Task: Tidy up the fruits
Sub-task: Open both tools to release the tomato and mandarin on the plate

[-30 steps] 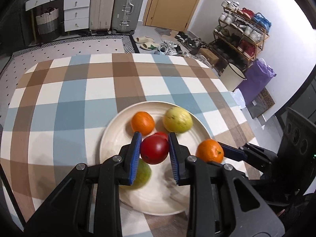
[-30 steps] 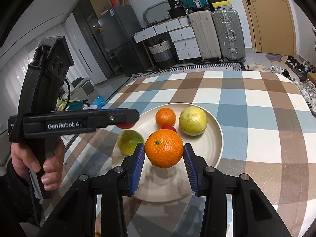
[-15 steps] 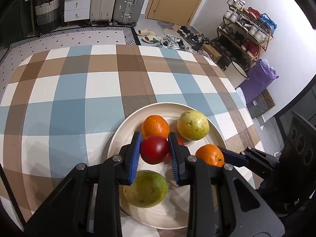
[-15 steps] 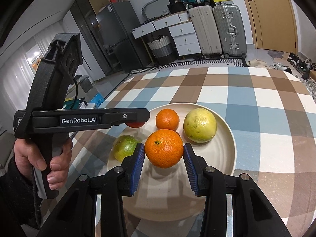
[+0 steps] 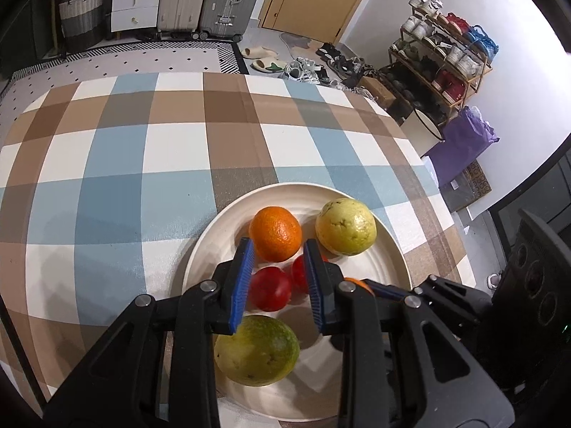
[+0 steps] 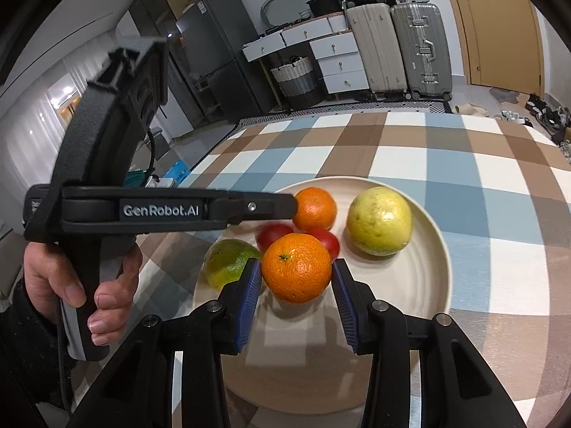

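Since the earlier frames the left gripper [image 5: 278, 281] has let go of the round red tomato [image 5: 269, 288], which now sits on the cream ceramic plate [image 5: 221, 228] below and between its blue-padded fingers [image 5: 243, 278], jaws spread with a gap on either side of the fruit. A second red tomato [image 5: 299, 274] lies just beside the first, partly hidden by the right-hand finger. Beyond the fingertips rests a small orange mandarin [image 5: 275, 233], and next to it a pale yellow-green guava [image 5: 346, 226]; nearer the camera, under the left finger, lies a mottled green and yellow citrus fruit [image 5: 257, 349]. The right gripper [image 6: 295, 278] pinches a larger orange mandarin [image 6: 296, 267] between its blue pads (both pads look to be touching the skin), holding it over the near part of the same plate. From the right wrist view the person's left hand [image 6: 76, 281] grips the black handle of the other tool. Plate and fruit stand on a table covered by a blue, brown and white checked cloth [image 5: 107, 164].
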Available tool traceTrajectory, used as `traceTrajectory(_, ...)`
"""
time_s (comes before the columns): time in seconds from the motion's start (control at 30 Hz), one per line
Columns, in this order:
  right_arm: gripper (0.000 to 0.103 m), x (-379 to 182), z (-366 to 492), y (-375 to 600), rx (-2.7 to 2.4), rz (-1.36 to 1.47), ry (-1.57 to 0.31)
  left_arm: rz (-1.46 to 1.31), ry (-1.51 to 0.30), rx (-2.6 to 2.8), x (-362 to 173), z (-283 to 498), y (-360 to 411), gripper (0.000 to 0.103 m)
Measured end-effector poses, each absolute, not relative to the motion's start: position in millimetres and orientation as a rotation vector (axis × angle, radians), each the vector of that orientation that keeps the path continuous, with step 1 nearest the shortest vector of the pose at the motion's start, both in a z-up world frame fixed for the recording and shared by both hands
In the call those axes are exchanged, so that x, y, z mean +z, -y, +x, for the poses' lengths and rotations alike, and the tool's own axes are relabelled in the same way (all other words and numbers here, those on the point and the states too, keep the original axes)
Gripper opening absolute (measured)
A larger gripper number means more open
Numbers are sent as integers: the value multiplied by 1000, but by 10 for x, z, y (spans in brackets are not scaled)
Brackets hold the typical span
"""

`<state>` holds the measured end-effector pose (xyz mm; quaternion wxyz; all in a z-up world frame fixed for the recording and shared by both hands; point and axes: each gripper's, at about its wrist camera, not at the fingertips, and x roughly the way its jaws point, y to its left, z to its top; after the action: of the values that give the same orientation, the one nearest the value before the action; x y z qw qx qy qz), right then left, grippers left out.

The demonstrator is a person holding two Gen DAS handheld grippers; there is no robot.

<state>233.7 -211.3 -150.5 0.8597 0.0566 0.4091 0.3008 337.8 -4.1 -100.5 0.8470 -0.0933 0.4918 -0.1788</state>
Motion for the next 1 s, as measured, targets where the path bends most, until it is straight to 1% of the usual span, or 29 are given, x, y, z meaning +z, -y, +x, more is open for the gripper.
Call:
traceTrajectory(0.1, 43, -1501, 2320, 2063, 630, 95, -844, -196, -1029, -367, -961, 3358, 15, 25)
traceTrajectory(0.13, 48, -1491, 2308, 2058, 632, 94, -837, -194, -1027, -363, -946, 3349, 7, 25)
traceTrajectory(0.2, 52, -1437, 2267, 2069, 639, 98, -810, -194, -1022, -358, -908, 3320, -18, 25)
traceTrajectory(0.27, 60, -1383, 2233, 2090, 634, 97, -791, -201, -1014, -351, -856, 3275, -55, 25)
traceTrajectory(0.7, 60, -1022, 1755, 2396, 571, 115, -715, -199, -922, -351, -453, 2652, -135, 25)
traceTrajectory(1.0, 64, -861, 1373, 2541, 536, 118, -672, -124, -856, -334, -242, 2024, 37, 25)
